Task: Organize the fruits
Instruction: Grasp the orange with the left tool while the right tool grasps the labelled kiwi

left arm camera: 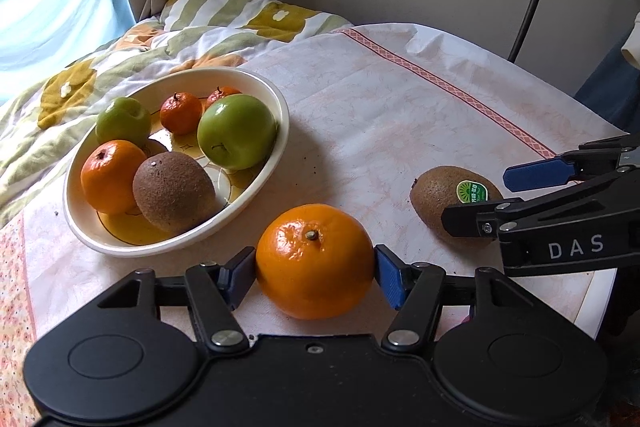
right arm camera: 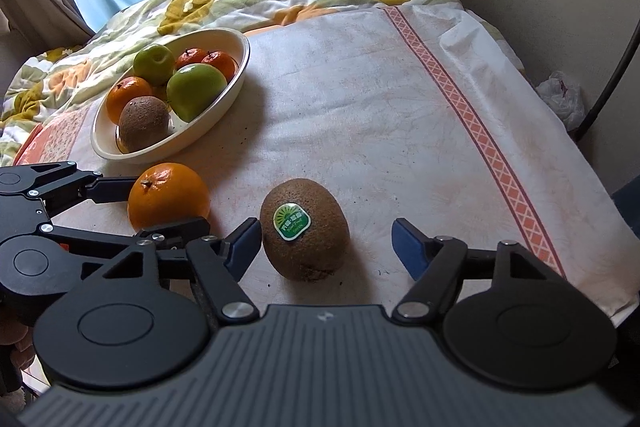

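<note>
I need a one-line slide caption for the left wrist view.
Left tongs clamp an orange on the tablecloth beside the fruit bowl.

In the left wrist view, the round orange mandarin [left arm camera: 315, 261] hides its own flanks where the blue finger pads [left arm camera: 390, 277] meet them, so firm contact cannot be told. The near end of the brown sticker-bearing kiwi [left arm camera: 440, 193] is covered by the black right gripper [left arm camera: 486, 197]. In the cream ceramic bowl [left arm camera: 280, 107], the far small tangerine [left arm camera: 221, 94] shows only its top behind the large green apple [left arm camera: 237, 131], and the painted pattern on the bowl floor is mostly covered by fruit. The green sticker's print [right arm camera: 292, 221] is too small to read. In the right wrist view the left gripper [right arm camera: 132, 207] hides the mandarin's near underside, and the frame edge cuts the white cloth-covered table [right arm camera: 400, 115] at right.
</note>
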A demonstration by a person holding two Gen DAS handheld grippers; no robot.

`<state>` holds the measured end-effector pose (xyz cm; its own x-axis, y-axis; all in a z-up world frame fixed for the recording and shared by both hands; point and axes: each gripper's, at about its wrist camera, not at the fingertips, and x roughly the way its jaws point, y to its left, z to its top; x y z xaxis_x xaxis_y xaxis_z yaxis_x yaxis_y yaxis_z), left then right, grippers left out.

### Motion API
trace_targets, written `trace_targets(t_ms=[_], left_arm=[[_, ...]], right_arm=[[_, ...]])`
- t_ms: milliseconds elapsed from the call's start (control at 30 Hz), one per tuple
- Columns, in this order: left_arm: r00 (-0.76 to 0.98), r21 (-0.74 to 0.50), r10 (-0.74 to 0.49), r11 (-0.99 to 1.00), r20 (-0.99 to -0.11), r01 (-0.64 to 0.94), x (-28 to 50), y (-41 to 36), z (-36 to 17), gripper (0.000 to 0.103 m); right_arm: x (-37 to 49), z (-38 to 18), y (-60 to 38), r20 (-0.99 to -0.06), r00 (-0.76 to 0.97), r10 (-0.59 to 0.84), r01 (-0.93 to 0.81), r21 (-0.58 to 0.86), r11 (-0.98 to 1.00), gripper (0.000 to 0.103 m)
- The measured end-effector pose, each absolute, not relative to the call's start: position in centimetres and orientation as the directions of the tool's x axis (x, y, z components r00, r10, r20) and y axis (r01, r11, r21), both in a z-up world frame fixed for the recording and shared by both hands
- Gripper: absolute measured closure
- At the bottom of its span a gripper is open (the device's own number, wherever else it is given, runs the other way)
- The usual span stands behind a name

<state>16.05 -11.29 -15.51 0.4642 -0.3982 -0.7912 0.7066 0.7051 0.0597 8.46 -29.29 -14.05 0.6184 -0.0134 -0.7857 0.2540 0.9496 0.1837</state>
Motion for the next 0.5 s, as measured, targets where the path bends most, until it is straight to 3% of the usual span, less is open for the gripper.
trace_targets(t_ms=[500], left_arm=[[0.505,0.061,-0.377,0.752,-0.776,0.656,15.0,-9.4,-14.5,0.036]], right_arm=[[9.7,-14.9,-28.2,-0.8,0.6,0.009,0.195,0.157,0.968,0.036]])
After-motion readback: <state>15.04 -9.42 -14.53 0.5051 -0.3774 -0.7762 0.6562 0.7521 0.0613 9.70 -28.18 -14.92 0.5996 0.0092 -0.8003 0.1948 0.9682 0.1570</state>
